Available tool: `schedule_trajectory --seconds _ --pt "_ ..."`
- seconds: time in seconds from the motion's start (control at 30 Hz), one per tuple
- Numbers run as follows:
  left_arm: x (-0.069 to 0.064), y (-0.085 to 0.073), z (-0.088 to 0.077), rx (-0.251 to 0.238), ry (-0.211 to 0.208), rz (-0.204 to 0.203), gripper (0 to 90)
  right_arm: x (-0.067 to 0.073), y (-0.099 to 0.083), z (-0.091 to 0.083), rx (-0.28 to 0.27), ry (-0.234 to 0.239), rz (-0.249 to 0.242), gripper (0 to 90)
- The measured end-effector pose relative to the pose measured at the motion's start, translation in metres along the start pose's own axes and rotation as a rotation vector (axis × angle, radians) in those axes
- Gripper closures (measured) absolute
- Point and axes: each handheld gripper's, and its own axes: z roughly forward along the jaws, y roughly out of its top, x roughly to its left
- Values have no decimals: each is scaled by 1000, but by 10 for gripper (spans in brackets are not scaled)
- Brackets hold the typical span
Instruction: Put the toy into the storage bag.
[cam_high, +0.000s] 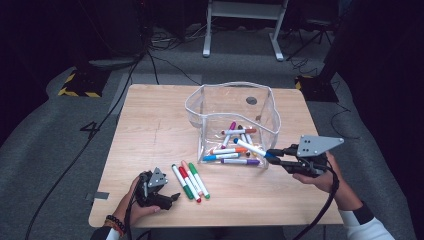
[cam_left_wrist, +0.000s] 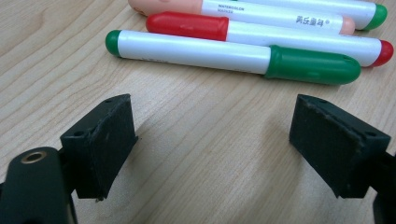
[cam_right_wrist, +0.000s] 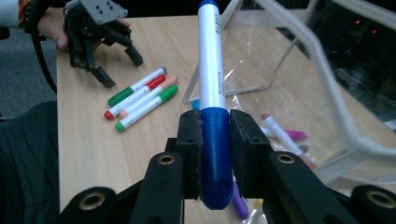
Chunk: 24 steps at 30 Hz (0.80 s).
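I'm looking at a pale wooden table (cam_high: 150, 130) standing on grey carpet (cam_high: 45, 135). Black cables (cam_high: 95, 135) trail across the floor past the table's left edge. Beyond the far edge there's a white frame (cam_high: 245, 20), and yellow-and-black hazard-striped bases (cam_high: 80, 85) sit off both far corners.

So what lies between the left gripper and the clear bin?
Four markers lie side by side on the table between the left gripper and the bin, seen in the high view.
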Motion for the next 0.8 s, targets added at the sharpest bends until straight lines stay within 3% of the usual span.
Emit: schedule_trajectory --seconds 0.13,0.37,0.57,0.8 --pt "0 0 0 0 0 0 146 -9 18 -9 -10 -24 -28 750" --pt "0 0 0 0 0 0 146 -35 40 -12 -11 -59 -29 750" --pt "0 0 0 0 0 0 146 -60 48 -6 17 -104 -10 750" --pt "0 0 0 0 0 0 146 -85 51 13 71 -117 11 750"
